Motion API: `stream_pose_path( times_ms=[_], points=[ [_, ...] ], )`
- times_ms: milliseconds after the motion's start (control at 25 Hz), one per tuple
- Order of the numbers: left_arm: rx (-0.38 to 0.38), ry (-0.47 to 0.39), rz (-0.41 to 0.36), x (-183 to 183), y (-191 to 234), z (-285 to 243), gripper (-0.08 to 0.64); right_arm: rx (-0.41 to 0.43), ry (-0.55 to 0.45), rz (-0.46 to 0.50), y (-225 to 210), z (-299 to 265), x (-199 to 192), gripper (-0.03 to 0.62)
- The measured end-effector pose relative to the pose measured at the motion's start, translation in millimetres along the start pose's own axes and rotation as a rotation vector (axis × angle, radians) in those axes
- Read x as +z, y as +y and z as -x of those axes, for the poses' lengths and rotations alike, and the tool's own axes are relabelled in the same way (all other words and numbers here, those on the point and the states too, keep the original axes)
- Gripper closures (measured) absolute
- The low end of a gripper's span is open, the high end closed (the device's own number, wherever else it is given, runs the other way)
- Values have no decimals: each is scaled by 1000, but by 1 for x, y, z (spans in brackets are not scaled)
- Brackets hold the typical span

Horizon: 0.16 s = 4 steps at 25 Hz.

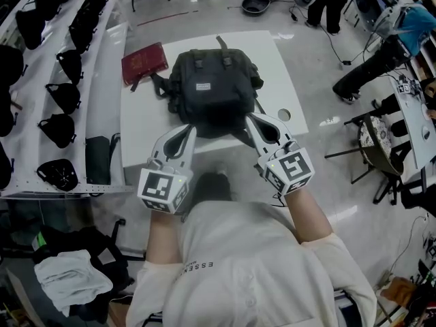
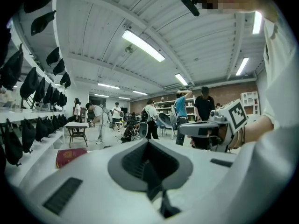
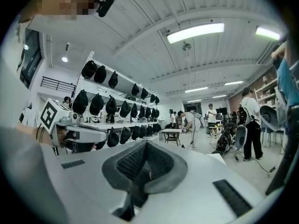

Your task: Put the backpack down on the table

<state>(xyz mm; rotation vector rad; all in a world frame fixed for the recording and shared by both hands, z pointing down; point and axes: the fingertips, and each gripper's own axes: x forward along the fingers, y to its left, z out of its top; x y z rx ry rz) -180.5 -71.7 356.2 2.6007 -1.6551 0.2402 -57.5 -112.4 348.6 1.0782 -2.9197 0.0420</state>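
A black backpack (image 1: pixel 211 87) lies face up on the white table (image 1: pixel 276 67), its top handle pointing away from me. My left gripper (image 1: pixel 189 129) sits at the pack's near left corner. My right gripper (image 1: pixel 249 119) sits at the near right corner. Each is shut on a dark strap of the pack. In the left gripper view the strap (image 2: pixel 155 183) runs down out of the closed jaws. The right gripper view shows the same, with the strap (image 3: pixel 136 190) pinched in the gap. The pack's body is hidden in both gripper views.
A red book (image 1: pixel 144 63) lies on the table's far left corner. White shelves (image 1: pixel 95 60) with several black bags run along the left. Clothes (image 1: pixel 71 278) lie on the floor by my left side. People and chairs (image 1: pixel 371 67) stand to the right and beyond.
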Motion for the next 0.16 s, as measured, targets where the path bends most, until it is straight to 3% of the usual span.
stream_pose_path(
  times_ms=[160],
  points=[
    [-2,-9,52,4,3,3,557,-8,-3,-12,-3,2,2,578]
  ],
)
